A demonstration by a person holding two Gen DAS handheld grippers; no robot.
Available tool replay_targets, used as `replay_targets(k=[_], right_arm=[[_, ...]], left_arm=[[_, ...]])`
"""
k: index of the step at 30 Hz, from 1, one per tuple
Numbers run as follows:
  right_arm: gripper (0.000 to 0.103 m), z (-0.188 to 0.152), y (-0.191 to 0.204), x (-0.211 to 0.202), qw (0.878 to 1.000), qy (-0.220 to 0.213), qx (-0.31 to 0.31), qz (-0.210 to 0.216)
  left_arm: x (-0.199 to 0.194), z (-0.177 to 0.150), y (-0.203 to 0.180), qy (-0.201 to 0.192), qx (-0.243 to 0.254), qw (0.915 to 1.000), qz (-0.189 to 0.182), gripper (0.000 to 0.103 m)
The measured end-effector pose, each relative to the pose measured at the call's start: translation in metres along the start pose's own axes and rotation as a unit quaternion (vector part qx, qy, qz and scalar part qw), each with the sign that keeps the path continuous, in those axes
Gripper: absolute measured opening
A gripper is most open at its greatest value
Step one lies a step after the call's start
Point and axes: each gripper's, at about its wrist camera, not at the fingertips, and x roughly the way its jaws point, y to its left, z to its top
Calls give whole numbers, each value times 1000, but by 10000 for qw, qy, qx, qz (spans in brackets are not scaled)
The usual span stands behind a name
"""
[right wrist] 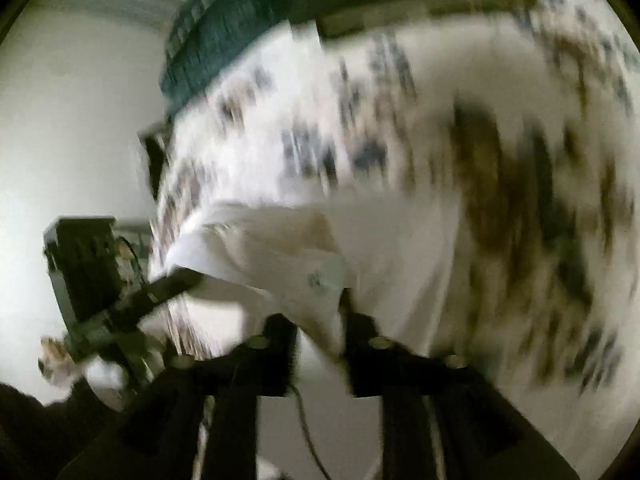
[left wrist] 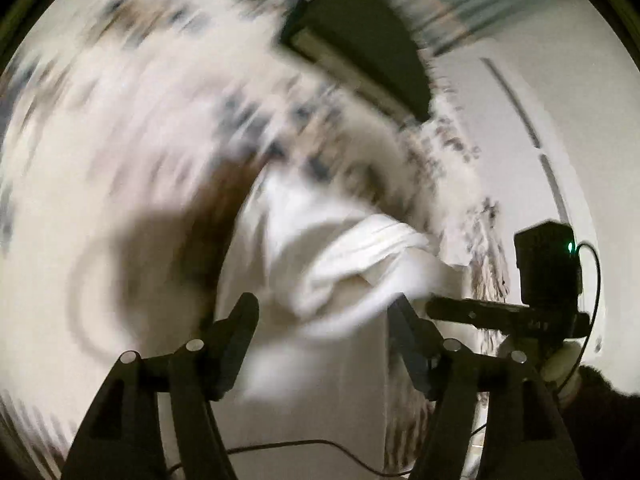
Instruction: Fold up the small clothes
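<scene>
Both views are motion-blurred. A small white garment (left wrist: 352,256) hangs in the air in front of my left gripper (left wrist: 324,312), whose jaws stand wide apart with the cloth between and ahead of them. In the right wrist view the same white garment (right wrist: 280,248) is pinched between the narrow jaws of my right gripper (right wrist: 316,320). The other gripper shows at the right of the left wrist view (left wrist: 500,312) and at the left of the right wrist view (right wrist: 132,300), both touching the cloth's edge.
A white bedcover with dark blue and brown print (left wrist: 140,128) fills the background; it also shows in the right wrist view (right wrist: 500,160). A dark teal pillow or headboard (right wrist: 224,32) lies beyond. A white wall (left wrist: 540,100) stands at the side. A thin cable (left wrist: 300,448) runs below.
</scene>
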Motion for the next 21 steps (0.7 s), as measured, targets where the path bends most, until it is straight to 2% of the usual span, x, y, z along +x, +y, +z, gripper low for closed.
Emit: replay_targets(k=[1, 3, 5, 8, 10, 13, 14, 16, 17, 19, 21], right_arm=[[53, -18, -5, 8, 9997, 222, 26, -38], [54, -42, -13, 17, 9985, 529, 146, -49], [54, -54, -23, 18, 9979, 583, 272, -121], [54, -57, -40, 3, 9974, 280, 663, -68], [54, -48, -47, -8, 9950, -140, 974, 173], [54, -26, -42, -11, 9906, -676, 1113, 411], [54, -17, -37, -8, 9906, -774, 1040, 434], [54, -1, -22, 5, 9932, -795, 814, 260], [52, 3, -16, 14, 9949, -718, 693, 121], [37, 4, -5, 39, 9980, -304, 433, -349], [30, -9, -2, 56, 9967, 51, 302, -749]], left_arm=[[-3, -13, 9, 77, -182, 9998, 58, 65], [-11, -35, 27, 166, -561, 9981, 180, 65], [-22, -44, 34, 99, -711, 9969, 315, 65], [-33, -34, 31, -185, -783, 9959, 405, 65], [-28, -19, 27, -319, -695, 9961, 430, 65], [-1, 16, 4, -500, -249, 9966, 612, 65], [6, 19, 2, -485, -131, 9966, 653, 65], [32, 26, -9, -303, 207, 9960, 817, 65], [44, 25, -12, -193, 339, 9941, 1013, 65], [63, 12, -11, 59, 502, 9904, 1283, 65], [71, -8, -3, 261, 496, 9887, 1392, 65]])
